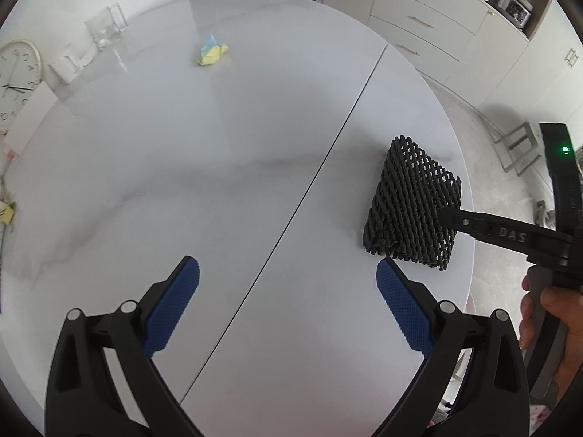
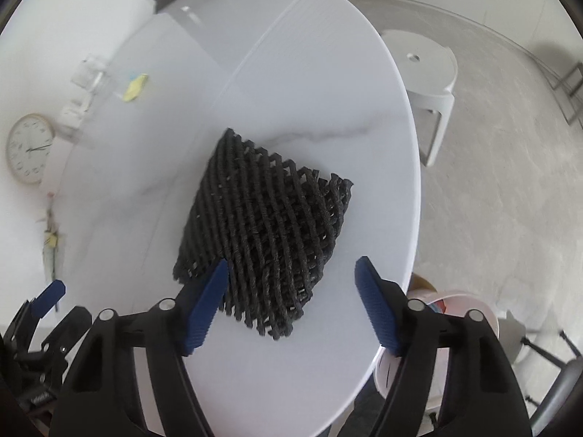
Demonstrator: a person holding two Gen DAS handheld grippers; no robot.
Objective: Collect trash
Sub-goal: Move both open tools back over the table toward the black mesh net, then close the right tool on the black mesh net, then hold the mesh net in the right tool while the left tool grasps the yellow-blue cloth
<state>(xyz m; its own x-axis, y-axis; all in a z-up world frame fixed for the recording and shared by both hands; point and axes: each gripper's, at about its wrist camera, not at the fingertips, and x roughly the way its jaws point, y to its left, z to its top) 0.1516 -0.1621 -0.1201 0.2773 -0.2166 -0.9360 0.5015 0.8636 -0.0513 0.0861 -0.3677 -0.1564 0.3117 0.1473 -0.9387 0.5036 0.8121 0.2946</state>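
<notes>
black foam mesh sleeve (image 2: 266, 233) – netted packing trash, squashed into a rough wedge – lying on white marble-look round table (image 1: 204, 167), close to its right-hand rim, right of the dark seam line (image 1: 313, 189) across the top. right gripper (image 2: 291, 293) over near end of mesh, blue ribbed pads (image 2: 206, 306) spread apart on either side of mesh's near corner; left pad overlapping mesh edge in view, right pad clear of it, no squeeze visible, cannot tell if left pad actually touches. from left wrist view one black finger marked "das" (image 1: 510, 235) crossing front of mesh, held by a hand (image 1: 539, 313) at frame edge. left gripper (image 1: 288, 304) over bare tabletop, blue pads (image 1: 175, 306) wide apart, nothing between, seam line running up between them, mesh just beyond its right finger. crumpled yellow and light-blue paper scrap (image 1: 211, 52) at far side of table, well apart from mesh. clear glass container (image 1: 105, 27) near far left rim, round white wall clock (image 1: 18, 83) beyond left edge. white plastic stool (image 2: 426, 73) on grey floor past table's right rim. white paper bucket (image 2: 470, 313) below table edge, near right gripper, partly hidden by finger. cream drawers (image 1: 419, 18) in background.
</notes>
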